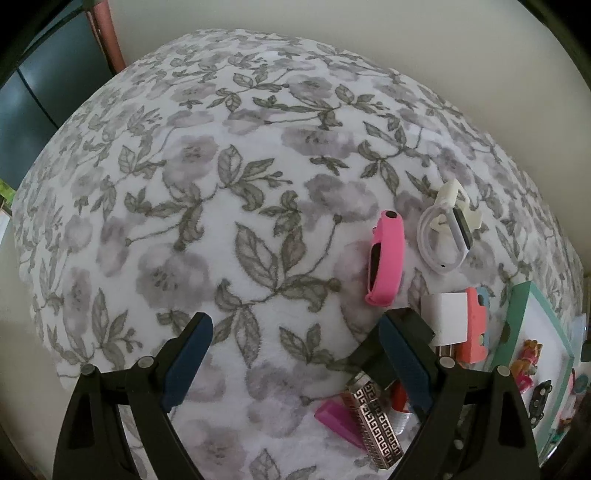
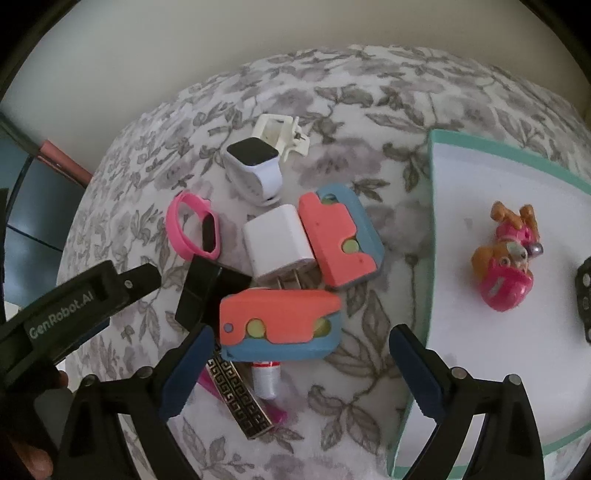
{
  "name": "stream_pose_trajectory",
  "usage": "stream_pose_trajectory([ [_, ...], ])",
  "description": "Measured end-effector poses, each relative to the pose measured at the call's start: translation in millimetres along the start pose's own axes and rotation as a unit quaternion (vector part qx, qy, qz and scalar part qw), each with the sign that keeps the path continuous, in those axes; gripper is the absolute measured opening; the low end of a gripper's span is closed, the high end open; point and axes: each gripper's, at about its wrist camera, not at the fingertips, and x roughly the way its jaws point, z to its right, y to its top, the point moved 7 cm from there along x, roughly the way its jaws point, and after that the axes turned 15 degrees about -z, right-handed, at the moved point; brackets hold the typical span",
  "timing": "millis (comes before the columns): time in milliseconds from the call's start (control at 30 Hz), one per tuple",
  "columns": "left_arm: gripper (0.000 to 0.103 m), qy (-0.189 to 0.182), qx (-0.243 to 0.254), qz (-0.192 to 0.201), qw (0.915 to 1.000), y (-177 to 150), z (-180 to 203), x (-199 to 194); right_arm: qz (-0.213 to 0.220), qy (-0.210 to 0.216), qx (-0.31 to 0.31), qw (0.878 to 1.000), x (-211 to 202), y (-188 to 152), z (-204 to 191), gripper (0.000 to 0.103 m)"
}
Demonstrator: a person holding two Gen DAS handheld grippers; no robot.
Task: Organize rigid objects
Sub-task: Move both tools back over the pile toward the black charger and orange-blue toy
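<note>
Fingers (image 2: pixel 184 369) apart; R view: toy pup (image 2: pixel 508 254).

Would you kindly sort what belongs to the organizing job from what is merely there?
Job:
pink silicone wristband
white square charger plug
two coral-and-blue plastic toys
white smartwatch
teal-rimmed white tray

Merely there:
floral fleece blanket
cream wall

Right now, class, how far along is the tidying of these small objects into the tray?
Done: the toy dog figure and a black toy lie in the green-rimmed tray. In hand: nothing; the left gripper and right gripper are open. Left: the pink band, white watch, white charger and two coral-blue blocks on the blanket.
</note>
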Motion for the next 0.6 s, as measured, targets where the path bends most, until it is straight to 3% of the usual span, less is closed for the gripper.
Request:
stream_pose_trajectory([
  [133, 0.092, 0.002, -0.001, 0.001, 1.0, 1, 0, 1, -0.021, 0.018, 0.008, 1.0, 15, 0, -2, 0.095],
  [400, 0.092, -0.011, 0.003, -0.004, 0.9999, 0, 5, 4, -0.011, 0.027, 0.006, 1.0, 22, 4, -9, 0.092],
  [467, 0.092, -0.013, 0.005, -0.004, 0.9999, 0, 7, 3, -0.01, 0.025, 0.009, 1.0, 22, 5, -8, 0.082],
  [600, 0.092, -0.023, 0.011, -0.007, 0.9997, -1, 11, 3, -0.011, 0.027, 0.011, 1.0, 20, 4, -5, 0.074],
])
